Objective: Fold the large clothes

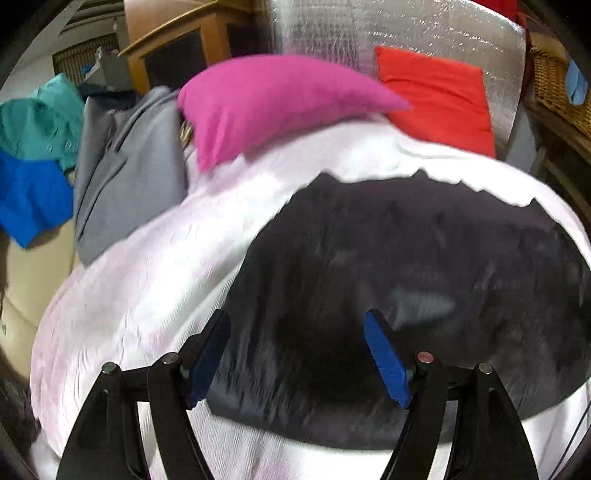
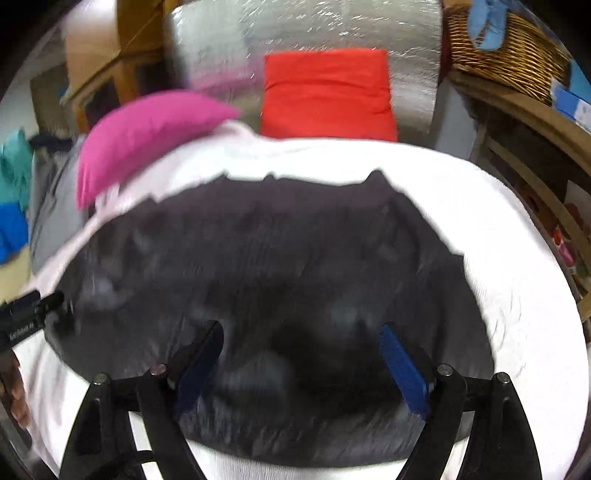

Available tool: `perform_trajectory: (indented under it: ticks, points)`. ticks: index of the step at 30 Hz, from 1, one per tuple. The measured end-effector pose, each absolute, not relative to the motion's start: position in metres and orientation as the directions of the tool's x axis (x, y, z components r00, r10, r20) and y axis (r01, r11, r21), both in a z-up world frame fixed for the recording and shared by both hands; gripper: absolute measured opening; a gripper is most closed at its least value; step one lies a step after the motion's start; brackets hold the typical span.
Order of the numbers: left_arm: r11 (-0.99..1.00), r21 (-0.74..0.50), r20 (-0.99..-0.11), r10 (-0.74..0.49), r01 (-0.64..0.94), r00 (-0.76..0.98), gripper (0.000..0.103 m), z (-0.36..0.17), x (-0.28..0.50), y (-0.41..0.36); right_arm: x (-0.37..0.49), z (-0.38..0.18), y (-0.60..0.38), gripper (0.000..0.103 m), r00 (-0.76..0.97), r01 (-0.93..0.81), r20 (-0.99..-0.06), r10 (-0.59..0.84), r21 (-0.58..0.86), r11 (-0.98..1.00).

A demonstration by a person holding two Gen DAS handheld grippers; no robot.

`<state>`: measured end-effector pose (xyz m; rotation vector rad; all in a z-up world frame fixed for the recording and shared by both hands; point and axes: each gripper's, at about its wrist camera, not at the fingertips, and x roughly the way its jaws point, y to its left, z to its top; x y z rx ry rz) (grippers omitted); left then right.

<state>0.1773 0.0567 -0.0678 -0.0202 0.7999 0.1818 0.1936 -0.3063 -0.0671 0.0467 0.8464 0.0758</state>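
Observation:
A large black garment (image 1: pixel 406 288) lies spread flat on a white bed sheet (image 1: pixel 140 280). It also shows in the right wrist view (image 2: pixel 277 266), on the same white sheet (image 2: pixel 517 258). My left gripper (image 1: pixel 297 321) is open and empty, hovering over the garment's near left part. My right gripper (image 2: pixel 301 332) is open and empty, over the garment's near edge. The left gripper's body (image 2: pixel 26 317) shows at the left edge of the right wrist view. Both views are blurred by motion.
A pink pillow (image 1: pixel 266 103) and a red pillow (image 1: pixel 439 96) lie at the bed's head against a silver foil panel (image 1: pixel 369 33). Grey (image 1: pixel 125 173), teal and blue clothes (image 1: pixel 33 195) are piled at the left. A wicker basket (image 2: pixel 506 51) sits on shelving at the right.

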Motion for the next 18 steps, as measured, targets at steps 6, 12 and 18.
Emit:
perform_trajectory:
  ticks: [6,12,18]
  points:
    - [0.979,0.125,-0.715,0.203,-0.163,0.669,0.076,-0.070,0.227,0.057,0.257,-0.066,-0.331,0.088,0.648,-0.007,-0.762,0.017,0.017,1.000]
    - [0.977,0.139,-0.771,0.210,-0.162,0.601,0.076,-0.092,0.264,0.064,0.303,-0.096,-0.364,0.088,0.558,0.076,-0.830,-0.004,0.047,0.996]
    - [0.974,0.162,-0.768,0.224,-0.157,0.599,0.076,-0.106,0.265,0.062,0.307,-0.109,-0.367,0.090,0.546,0.082,-0.837,-0.032,0.016,0.997]
